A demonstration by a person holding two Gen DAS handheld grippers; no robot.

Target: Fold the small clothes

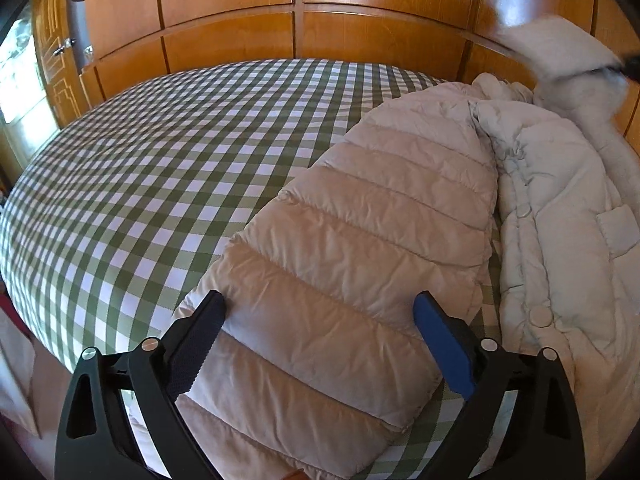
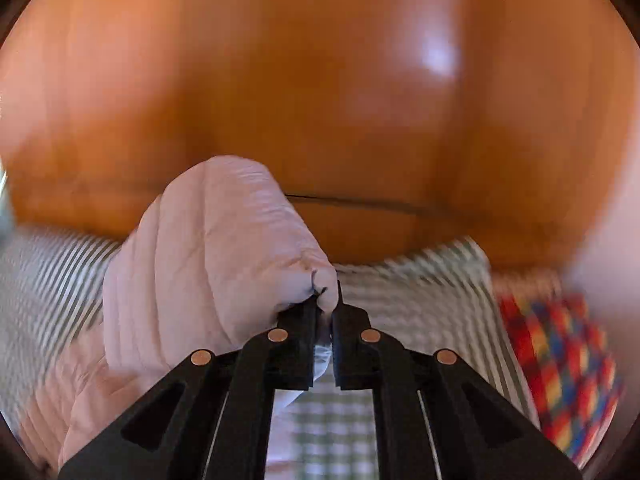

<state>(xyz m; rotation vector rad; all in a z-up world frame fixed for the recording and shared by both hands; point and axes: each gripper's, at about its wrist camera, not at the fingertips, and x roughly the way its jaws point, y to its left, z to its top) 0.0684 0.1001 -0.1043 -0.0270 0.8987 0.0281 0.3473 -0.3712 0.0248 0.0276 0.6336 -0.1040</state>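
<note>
A pale puffer jacket (image 1: 540, 200) lies on the right side of the bed, front up, its snap buttons showing. One quilted part of it (image 1: 360, 220), laid flat, runs toward me. My left gripper (image 1: 320, 300) stands open just above that part, one finger on each side and no pad pressing it. At the top right of the left wrist view, another piece of the jacket (image 1: 560, 52) is lifted and blurred. My right gripper (image 2: 326, 300) is shut on an edge of that lifted jacket cloth (image 2: 208, 260), and the padding bulges up to the left of the fingers.
The bed (image 1: 140, 160) has a green and white checked cover. Glossy wooden panels (image 1: 228, 20) stand right behind it. A bright multicoloured cloth (image 2: 560, 360) lies at the right in the right wrist view. The bed's left edge (image 1: 24, 280) drops off near me.
</note>
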